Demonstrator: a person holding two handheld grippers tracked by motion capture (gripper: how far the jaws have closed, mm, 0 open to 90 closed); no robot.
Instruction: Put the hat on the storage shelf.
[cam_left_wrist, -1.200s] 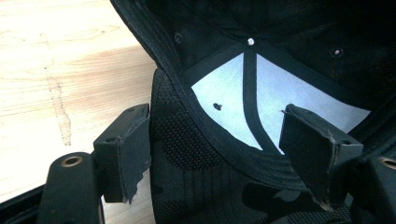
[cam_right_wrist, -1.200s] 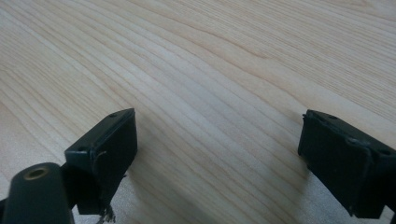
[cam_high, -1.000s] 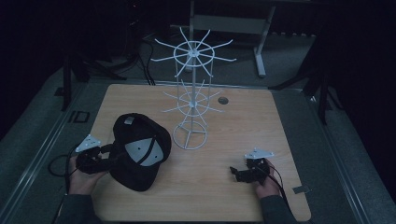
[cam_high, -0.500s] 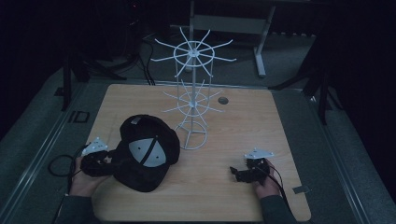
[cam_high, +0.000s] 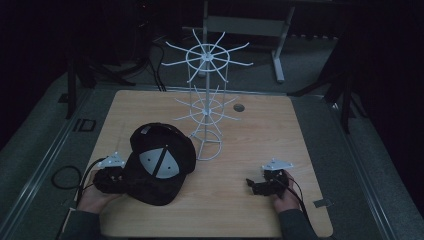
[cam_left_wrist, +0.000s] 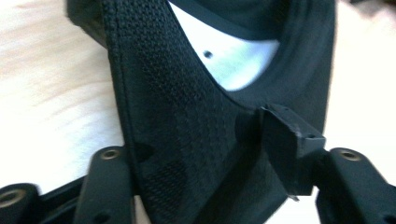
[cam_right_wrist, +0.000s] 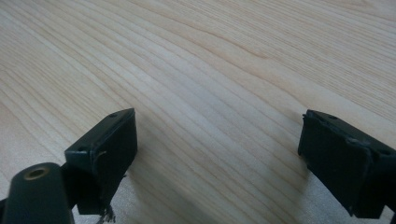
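A black cap (cam_high: 160, 162) with pale inner panels lies upside down on the wooden table (cam_high: 260, 135), left of a white wire rack (cam_high: 206, 107). My left gripper (cam_high: 119, 179) is at the cap's left edge, near the table's front. In the left gripper view, the left gripper (cam_left_wrist: 201, 149) is shut on the cap (cam_left_wrist: 177, 93), with black woven fabric pinched between the jaws. My right gripper (cam_high: 252, 186) rests at the front right, pointing left. In the right gripper view, the right gripper (cam_right_wrist: 217, 140) is open, with bare wood between its wide-apart jaws.
The rack's round base (cam_high: 209, 149) stands just right of the cap, and its spokes spread out above the table's middle. A small round hole (cam_high: 239, 107) sits near the far edge. Dark floor and cables (cam_high: 65, 177) surround the table.
My left gripper has shifted right and slightly toward the front edge, carrying the cap closer to the rack's base. The right gripper has stayed where it was.
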